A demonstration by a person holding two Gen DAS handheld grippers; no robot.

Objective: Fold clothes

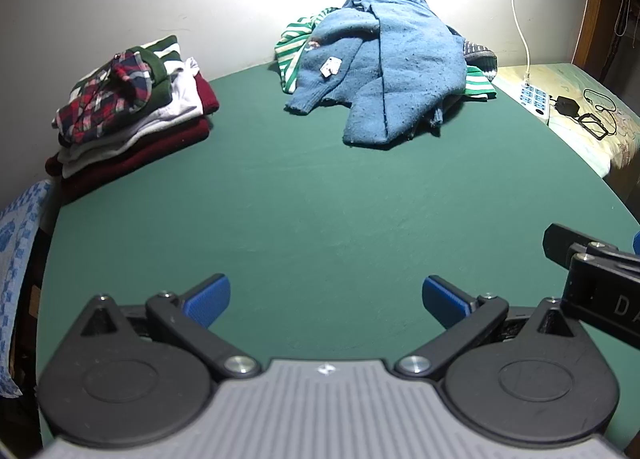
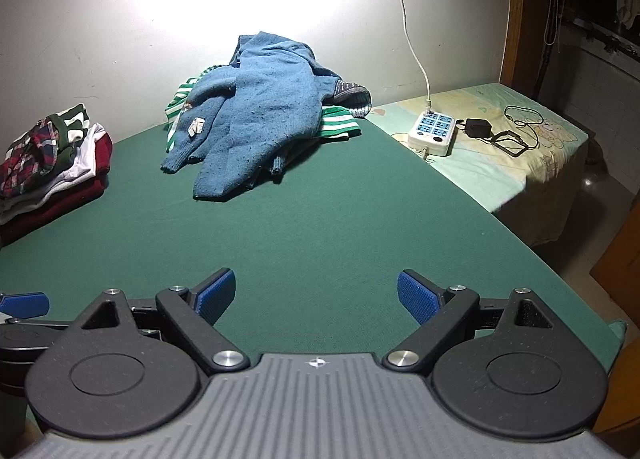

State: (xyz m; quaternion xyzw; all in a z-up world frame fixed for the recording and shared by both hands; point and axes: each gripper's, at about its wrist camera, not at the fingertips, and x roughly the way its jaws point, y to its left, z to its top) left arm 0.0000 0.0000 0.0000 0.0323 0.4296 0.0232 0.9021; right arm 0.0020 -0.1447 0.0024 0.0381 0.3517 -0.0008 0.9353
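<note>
Two empty claws held over a green tabletop, clothes lying beyond.

Nearest, the left claw (image 1: 326, 301) and right claw (image 2: 316, 297) are spread wide, nothing gripped, above bare green tabletop (image 2: 320, 227). Farther off, a folded stack (image 1: 128, 111) is set at the far left edge; an unfolded heap topped by a blue sweater (image 2: 256, 107) is piled at the far edge against the wall. A power strip (image 2: 432, 133) is seen on the bed beside the tabletop's right edge.

Bright-lit white wall (image 2: 100, 19), wooden doorframe (image 2: 516, 11)
</note>
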